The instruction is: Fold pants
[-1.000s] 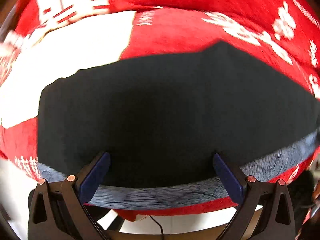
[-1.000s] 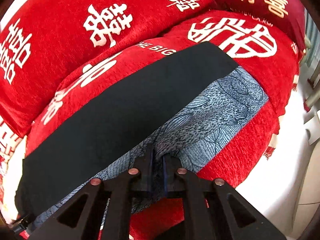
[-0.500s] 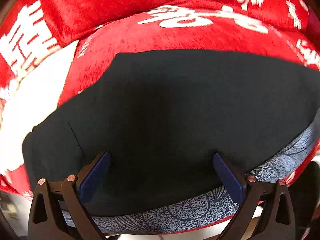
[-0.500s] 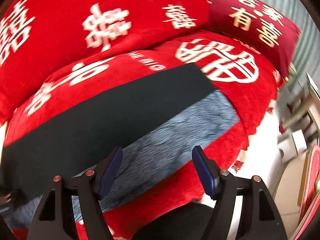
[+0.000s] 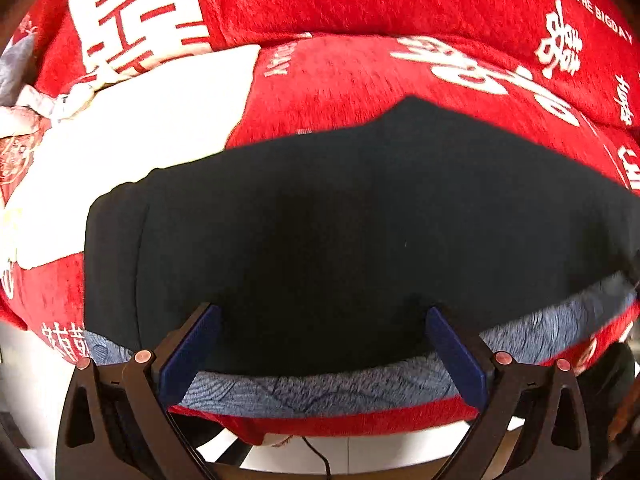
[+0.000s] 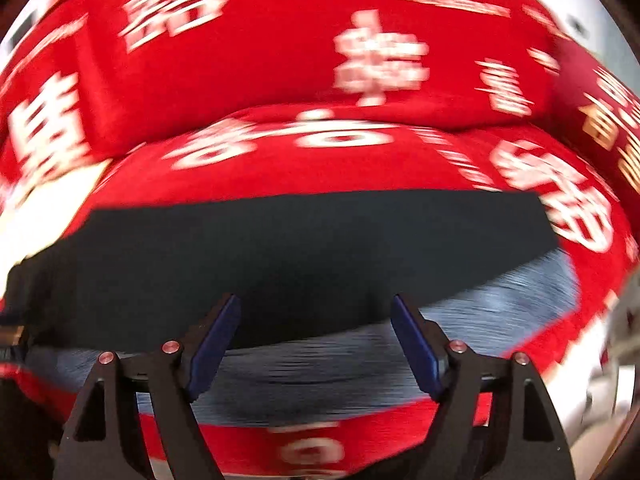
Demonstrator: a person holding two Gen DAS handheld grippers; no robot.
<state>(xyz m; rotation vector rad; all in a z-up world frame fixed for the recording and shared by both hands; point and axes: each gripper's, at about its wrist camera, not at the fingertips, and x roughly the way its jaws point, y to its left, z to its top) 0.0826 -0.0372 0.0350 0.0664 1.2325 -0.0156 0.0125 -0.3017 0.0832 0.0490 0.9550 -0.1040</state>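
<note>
The pants lie flat on a red cushion: a long black layer over a blue-grey patterned layer that shows as a strip along the near edge. My left gripper is open and empty, its blue pads above the near edge of the pants. In the right wrist view, blurred by motion, the pants lie across the middle with the patterned strip nearest me. My right gripper is open and empty above that near edge.
The red sofa cushion has white characters on it, with a red back cushion behind. A white cushion patch lies to the left of the pants. Pale floor shows below the sofa's front edge.
My right gripper let go of the patterned fabric, opened, and swung left along the pants. The left gripper stayed open and shifted over the pants' left part.
</note>
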